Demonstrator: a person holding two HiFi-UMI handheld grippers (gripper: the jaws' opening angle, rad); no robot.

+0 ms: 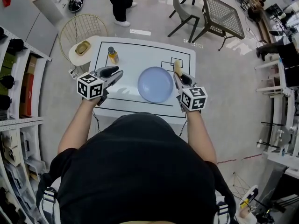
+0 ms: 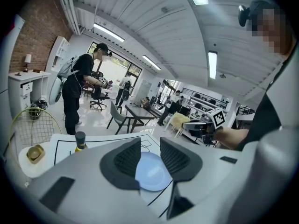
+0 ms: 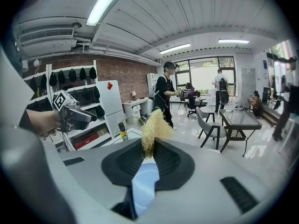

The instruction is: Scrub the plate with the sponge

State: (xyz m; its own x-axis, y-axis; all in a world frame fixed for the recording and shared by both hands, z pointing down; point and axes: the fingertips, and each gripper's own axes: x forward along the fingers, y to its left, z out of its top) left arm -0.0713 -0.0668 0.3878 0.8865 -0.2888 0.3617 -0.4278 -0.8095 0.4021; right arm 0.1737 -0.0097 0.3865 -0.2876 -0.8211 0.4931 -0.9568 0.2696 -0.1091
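Pinching the sponge in the right gripper beside the plate; held left gripper open at the table's left edge, bottle just beyond.

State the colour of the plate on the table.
The plate is pale blue, clearest in the head view.

Bright ceiling strip lights give even, soft-shadowed light; gripper views bend strongly into dark, blurred edges.

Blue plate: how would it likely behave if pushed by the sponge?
The blue plate lies flat, unheld, on the smooth white table, so it would probably slide, not tip. Its shallow rim looks rigid and glossy, likely slippery to pinch.
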